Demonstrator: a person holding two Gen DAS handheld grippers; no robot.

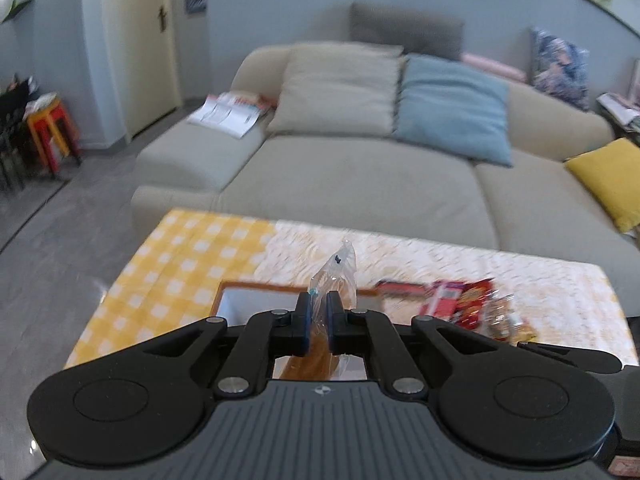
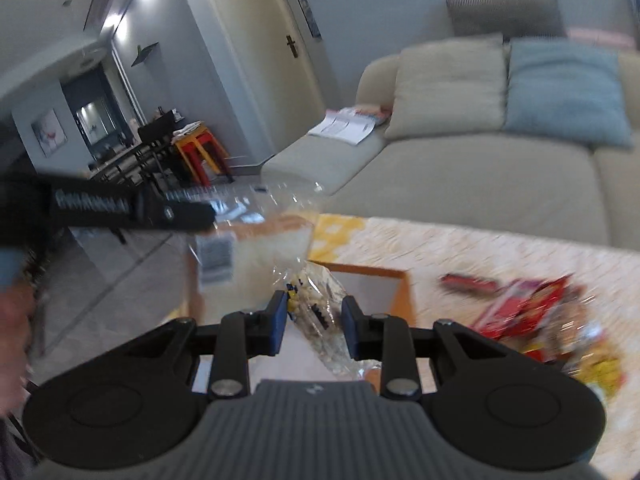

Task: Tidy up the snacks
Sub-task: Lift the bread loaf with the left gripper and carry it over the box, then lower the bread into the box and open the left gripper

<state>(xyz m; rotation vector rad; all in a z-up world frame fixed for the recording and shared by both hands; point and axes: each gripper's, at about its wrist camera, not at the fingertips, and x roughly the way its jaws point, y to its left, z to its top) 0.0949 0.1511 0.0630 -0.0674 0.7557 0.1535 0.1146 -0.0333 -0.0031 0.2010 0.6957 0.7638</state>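
My left gripper (image 1: 319, 312) is shut on the clear plastic top of a bread bag (image 1: 335, 276), held over a white tray with an orange rim (image 1: 240, 300). In the right wrist view the same bread bag (image 2: 256, 256) hangs from the left gripper (image 2: 160, 208) at the left. My right gripper (image 2: 314, 312) is shut on a clear bag of pale snacks (image 2: 320, 312) above the tray (image 2: 376, 284). A pile of red and yellow snack packets (image 1: 464, 304) lies on the table to the right; it also shows in the right wrist view (image 2: 532, 312).
The table has a yellow checked cloth (image 1: 180, 264) and a cream patterned cloth (image 1: 540, 280). A beige sofa (image 1: 360, 176) with cushions stands behind it. Red and orange stools (image 1: 52, 132) stand at the far left.
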